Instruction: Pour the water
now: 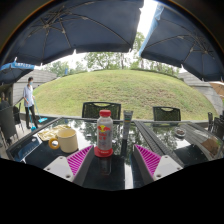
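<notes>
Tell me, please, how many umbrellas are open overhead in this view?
3: a large umbrella above the table, another beside it, and a small one far off near the person. More may be hidden.

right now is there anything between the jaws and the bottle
No. In the gripper view the red bottle stands upright on the glass table, already between the open jaws of the gripper, with a gap at each side and nothing in it.
</notes>
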Tool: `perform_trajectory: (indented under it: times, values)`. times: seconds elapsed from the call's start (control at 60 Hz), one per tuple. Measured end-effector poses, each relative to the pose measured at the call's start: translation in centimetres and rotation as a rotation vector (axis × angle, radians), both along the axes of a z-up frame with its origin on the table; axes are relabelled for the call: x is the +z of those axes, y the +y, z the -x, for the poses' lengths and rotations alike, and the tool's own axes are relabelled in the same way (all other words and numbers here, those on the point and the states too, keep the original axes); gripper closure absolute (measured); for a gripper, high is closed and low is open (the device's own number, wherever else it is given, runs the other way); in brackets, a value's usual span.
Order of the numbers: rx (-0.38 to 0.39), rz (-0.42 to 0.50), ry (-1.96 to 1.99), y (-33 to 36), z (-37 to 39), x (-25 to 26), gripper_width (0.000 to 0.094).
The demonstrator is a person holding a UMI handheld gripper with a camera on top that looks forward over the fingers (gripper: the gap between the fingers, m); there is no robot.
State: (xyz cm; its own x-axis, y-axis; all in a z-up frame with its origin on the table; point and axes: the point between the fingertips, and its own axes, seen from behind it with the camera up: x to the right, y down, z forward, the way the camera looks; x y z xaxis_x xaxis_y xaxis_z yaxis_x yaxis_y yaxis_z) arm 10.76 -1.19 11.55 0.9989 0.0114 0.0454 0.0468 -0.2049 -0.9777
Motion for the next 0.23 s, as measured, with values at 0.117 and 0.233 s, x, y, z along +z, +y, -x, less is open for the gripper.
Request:
perform_trajectory:
  times: [0.117,0.233]
  values:
    - [-0.089,0.032,0.05,-5.5,-4.2,-0.9,0.009]
    - [-0.113,0.08,0.034,-9.9,-6.2,-2.8,0.0102]
